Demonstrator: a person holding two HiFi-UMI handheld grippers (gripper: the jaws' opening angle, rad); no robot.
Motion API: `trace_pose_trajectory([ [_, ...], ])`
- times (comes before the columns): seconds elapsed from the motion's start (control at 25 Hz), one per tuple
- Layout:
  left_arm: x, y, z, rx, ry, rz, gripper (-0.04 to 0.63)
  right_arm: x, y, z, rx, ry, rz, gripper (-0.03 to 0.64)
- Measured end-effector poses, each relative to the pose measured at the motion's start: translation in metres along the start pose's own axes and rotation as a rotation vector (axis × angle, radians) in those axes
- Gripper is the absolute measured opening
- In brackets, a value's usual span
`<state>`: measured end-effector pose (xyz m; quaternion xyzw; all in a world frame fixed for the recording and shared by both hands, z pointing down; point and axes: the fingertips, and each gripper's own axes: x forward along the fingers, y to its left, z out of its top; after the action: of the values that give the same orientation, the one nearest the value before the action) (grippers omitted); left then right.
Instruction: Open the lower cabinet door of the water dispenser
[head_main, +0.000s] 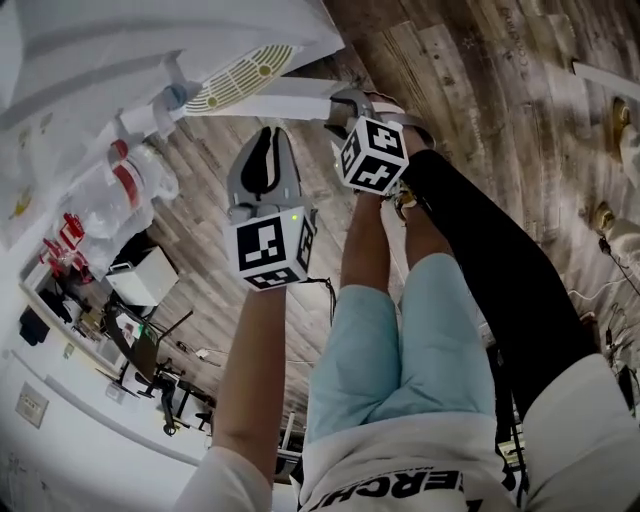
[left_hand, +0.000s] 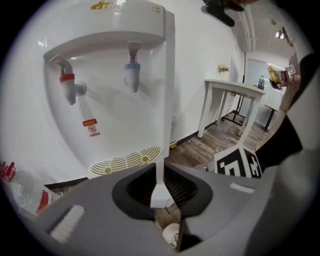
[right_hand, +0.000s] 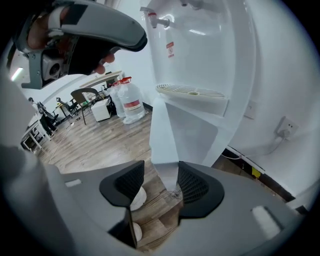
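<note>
Two grippers face a white water dispenser (left_hand: 115, 100) at the far left of the head view, with taps above and a slotted drip tray (left_hand: 125, 161) below.

Lower door (right_hand: 164, 135): a flat white panel beneath the tray. It stands out from the cabinet rather than flush with it, so the opening is judged already under way. Its long free edge runs vertically, from just under the tray down toward the wooden floor (right_hand: 95, 145). The hinge side lies toward the dispenser body; the hinge itself is not visible.

Right gripper (right_hand: 161, 182): jaws apart, straddling the door's free edge. The panel touches or nearly touches the right pad, a narrow gap shows on the left pad's side, and no clamp is formed. In the head view this is the farther gripper, at the door's outer end.

Left gripper (left_hand: 161, 180): jaws wide apart. The door appears edge-on as a thin white strip in line with the gap. Whether it lies within the jaws or just beyond their tips cannot be told. This gripper sits nearer the person.

Key relation: the door edge lies straight ahead of the right jaws, parallel to the pad faces. Closing there and drawing the edge away from the cabinet, about the vertical hinge line, is the likely way to widen the opening.
</note>
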<state>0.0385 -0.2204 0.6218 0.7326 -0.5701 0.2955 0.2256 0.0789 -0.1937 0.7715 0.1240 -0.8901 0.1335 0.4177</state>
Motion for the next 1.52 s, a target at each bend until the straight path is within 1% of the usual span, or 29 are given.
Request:
trace_pose_trajectory([
  [0.12,-0.009,0.001,-0.004,-0.007,0.000,0.013,0.053,0.000,0.006,-0.002,-0.030,0.009,0.014,0.195],
  [0.28,-0.019,0.004,-0.013,-0.004,-0.002,0.029,0.053,0.001,0.018,-0.006,-0.039,0.017,0.024,0.195],
  [0.4,-0.022,0.010,-0.020,-0.016,-0.013,0.035,0.053,0.004,0.028,-0.007,-0.045,0.024,0.027,0.195],
  [0.56,-0.021,0.014,-0.030,-0.028,-0.029,0.021,0.054,0.007,0.041,-0.009,-0.061,0.042,0.027,0.195],
  [0.68,-0.023,0.012,-0.038,-0.019,-0.036,-0.014,0.053,0.008,0.055,-0.012,-0.080,0.063,0.032,0.195],
  [0.8,-0.025,0.013,-0.046,-0.003,-0.033,-0.050,0.052,0.010,0.064,-0.011,-0.072,0.074,0.023,0.195],
  [0.88,-0.029,0.014,-0.051,-0.003,-0.032,-0.061,0.052,0.010,0.069,-0.011,-0.056,0.077,0.017,0.195],
  [0.96,-0.035,0.017,-0.055,-0.008,-0.031,-0.065,0.052,0.010,0.077,-0.013,-0.056,0.084,0.025,0.195],
  [1.12,-0.043,0.030,-0.064,-0.022,-0.028,-0.067,0.053,0.015,0.092,-0.010,-0.090,0.108,0.040,0.195],
  [1.52,-0.056,0.053,-0.080,-0.046,-0.042,-0.044,0.052,0.022,0.116,-0.009,-0.107,0.135,0.049,0.195],
])
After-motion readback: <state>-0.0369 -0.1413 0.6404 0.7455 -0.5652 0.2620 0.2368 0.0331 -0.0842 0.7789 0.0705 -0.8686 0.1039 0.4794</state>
